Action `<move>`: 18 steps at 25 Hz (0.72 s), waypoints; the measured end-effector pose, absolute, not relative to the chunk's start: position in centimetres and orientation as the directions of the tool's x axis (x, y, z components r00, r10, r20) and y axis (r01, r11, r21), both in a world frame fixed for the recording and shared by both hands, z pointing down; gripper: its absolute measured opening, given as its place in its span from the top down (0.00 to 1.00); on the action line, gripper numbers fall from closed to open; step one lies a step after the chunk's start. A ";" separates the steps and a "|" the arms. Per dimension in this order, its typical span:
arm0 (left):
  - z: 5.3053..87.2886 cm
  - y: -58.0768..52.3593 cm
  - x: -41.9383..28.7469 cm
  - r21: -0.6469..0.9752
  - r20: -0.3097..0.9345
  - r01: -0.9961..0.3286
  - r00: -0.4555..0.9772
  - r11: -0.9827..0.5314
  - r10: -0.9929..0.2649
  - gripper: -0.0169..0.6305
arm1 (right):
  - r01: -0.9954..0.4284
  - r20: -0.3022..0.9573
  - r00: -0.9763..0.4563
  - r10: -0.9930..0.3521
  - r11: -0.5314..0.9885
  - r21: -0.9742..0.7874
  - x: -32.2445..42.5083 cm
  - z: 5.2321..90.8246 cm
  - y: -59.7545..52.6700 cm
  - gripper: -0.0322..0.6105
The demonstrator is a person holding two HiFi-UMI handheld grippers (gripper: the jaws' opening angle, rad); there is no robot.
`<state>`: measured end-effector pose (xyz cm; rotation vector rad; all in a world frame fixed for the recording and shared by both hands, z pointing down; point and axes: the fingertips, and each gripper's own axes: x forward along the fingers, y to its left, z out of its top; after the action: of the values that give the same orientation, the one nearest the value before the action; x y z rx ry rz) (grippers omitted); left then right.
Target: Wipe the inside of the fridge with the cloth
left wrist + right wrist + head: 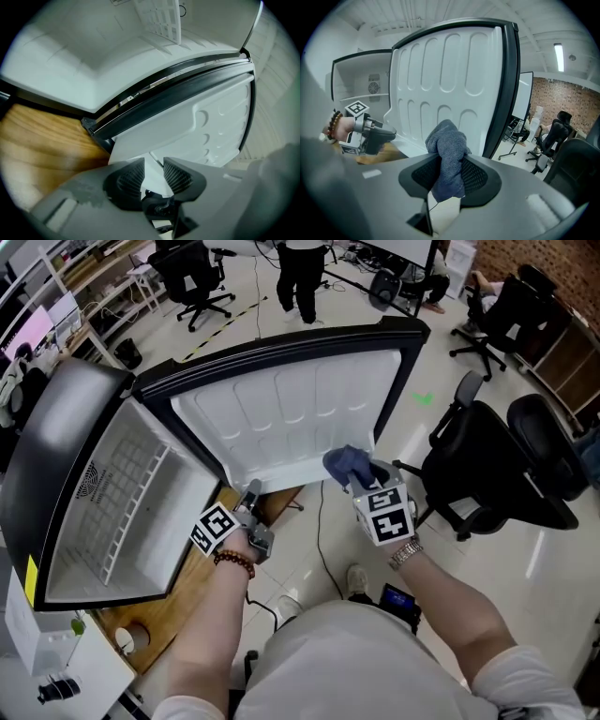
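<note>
Right gripper view shows the right gripper (450, 171) with its jaws clenched on a blue-grey cloth (446, 140), which bunches up above the pads and hangs a little way below them. Just ahead of those jaws stands the white moulded inner face of the open door (440, 75), and the cloth looks close to it, though contact cannot be made out. To the left of the jaws, the left gripper (370, 133) reaches toward the door's lower edge, with a beaded bracelet (332, 123) on the wrist behind it. In the left gripper view, the left gripper (153, 166) has its jaws closed on a white corner of the door (211, 117); a wooden surface (37, 140) lies to their left, and a white wire rack (161, 18) shows high above them inside the fridge (70, 61). From the head view, the fridge (56, 456) sits on the wooden surface (187, 587) left of both jaws, black outside and white within, its door (291, 418) swung wide. The left gripper (251, 491) is at the door's lower left corner, and the right gripper (370, 479) holds the cloth (349, 463) at its lower right. A black office chair (487, 474) stands on the floor to the right of the right jaws.
</note>
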<state>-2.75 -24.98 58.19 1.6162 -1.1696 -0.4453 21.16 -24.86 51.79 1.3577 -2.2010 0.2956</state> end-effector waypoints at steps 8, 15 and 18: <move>57.6 -24.7 -2.7 0.902 0.217 -0.431 0.444 0.005 -0.869 0.88 | -0.842 0.500 -0.428 -0.753 0.534 0.083 19.6 49.9 -22.1 0.75; 57.1 -22.8 -2.3 0.907 0.184 -0.420 0.487 -0.044 -0.854 0.89 | -0.759 0.494 -0.540 -0.682 0.648 0.064 15.9 50.1 -17.8 0.75; 56.5 -22.0 -2.1 0.902 0.163 -0.423 0.511 -0.083 -0.844 0.89 | -0.713 0.510 -0.576 -0.639 0.698 0.069 14.2 51.3 -16.0 0.75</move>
<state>-2.09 -21.99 56.50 1.7019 -1.0820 -0.4998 14.16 -15.98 51.28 1.0359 -2.4002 0.1955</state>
